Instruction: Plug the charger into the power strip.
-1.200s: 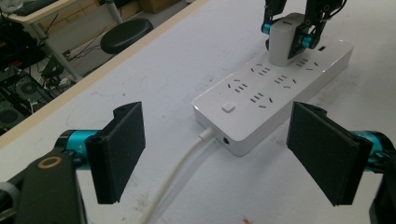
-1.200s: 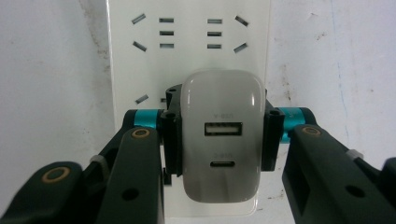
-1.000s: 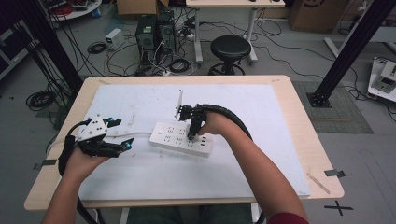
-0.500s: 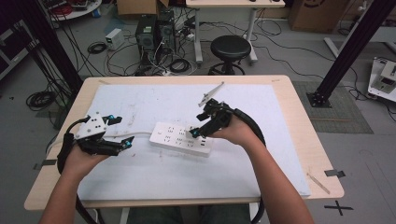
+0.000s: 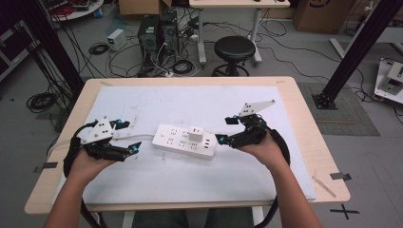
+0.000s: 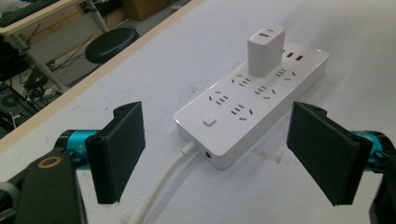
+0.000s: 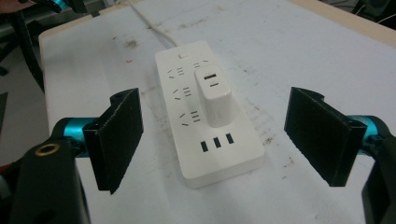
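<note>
**A:** Starting from the high view, where does the power strip (image 5: 186, 141) lie?

**B:** It rests flat on the white mat (image 5: 199, 102) near the middle of the table (image 5: 304, 118), long axis running across from one hand toward the other, slightly tilted. A white charger (image 5: 195, 133) stands plugged upright in it. The left gripper (image 5: 127, 151) sits just off the strip's cord end, the right gripper (image 5: 227, 129) just off the other end, at the USB ports; the right looks a touch nearer.

**A:** And the left gripper view?

**B:** Its two black pads stand wide apart with nothing between them. The strip (image 6: 252, 100) lies ahead and between the jaw lines, running away lengthwise, with the cord (image 6: 166, 184) trailing back toward the camera and the charger (image 6: 265, 50) at the far end.

**A:** The right gripper view?

**B:** Its jaws have just been opening and now stand wide, empty. The strip (image 7: 210, 121) points straight away from them, USB ports nearest, and the charger (image 7: 214, 95) stands ahead on the centre line, free of both pads.

**A:** So what does a next move turn on?

**B:** Probably on that line-up: the right hand need only go forward to straddle the charger, while the left could pin the cord end
</note>
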A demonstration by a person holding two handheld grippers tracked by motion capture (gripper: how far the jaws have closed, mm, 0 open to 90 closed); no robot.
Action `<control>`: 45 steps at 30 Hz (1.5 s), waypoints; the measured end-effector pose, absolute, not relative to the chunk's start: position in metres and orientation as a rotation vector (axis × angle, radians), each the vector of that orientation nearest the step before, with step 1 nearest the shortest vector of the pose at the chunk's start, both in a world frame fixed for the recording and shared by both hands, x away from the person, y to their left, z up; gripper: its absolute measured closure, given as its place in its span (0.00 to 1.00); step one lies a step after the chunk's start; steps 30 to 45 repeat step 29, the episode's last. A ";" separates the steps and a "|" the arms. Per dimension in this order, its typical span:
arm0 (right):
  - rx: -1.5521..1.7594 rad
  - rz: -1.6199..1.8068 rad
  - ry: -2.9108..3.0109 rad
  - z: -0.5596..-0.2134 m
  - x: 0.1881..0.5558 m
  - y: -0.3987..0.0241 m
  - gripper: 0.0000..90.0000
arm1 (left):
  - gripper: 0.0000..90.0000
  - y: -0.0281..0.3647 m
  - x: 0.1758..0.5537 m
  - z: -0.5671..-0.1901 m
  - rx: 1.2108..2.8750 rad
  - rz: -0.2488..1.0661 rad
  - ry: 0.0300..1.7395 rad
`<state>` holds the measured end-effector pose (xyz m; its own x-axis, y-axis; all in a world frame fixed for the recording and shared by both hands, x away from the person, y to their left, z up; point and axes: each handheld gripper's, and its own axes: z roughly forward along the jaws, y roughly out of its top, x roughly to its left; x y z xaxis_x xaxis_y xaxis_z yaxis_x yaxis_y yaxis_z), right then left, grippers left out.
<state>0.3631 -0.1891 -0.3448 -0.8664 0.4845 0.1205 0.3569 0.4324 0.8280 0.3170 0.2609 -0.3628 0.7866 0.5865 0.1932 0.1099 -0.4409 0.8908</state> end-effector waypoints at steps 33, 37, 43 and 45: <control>0.827 1.443 2.498 -0.354 0.363 -0.197 0.22 | 0.22 0.260 0.323 -0.369 1.978 0.570 0.542; 0.827 1.443 2.498 -0.354 0.363 -0.197 0.22 | 0.22 0.260 0.323 -0.369 1.978 0.570 0.542; 0.827 1.443 2.498 -0.354 0.363 -0.197 0.22 | 0.22 0.260 0.323 -0.369 1.978 0.570 0.542; 0.827 1.443 2.498 -0.354 0.363 -0.197 0.22 | 0.22 0.260 0.323 -0.369 1.978 0.570 0.542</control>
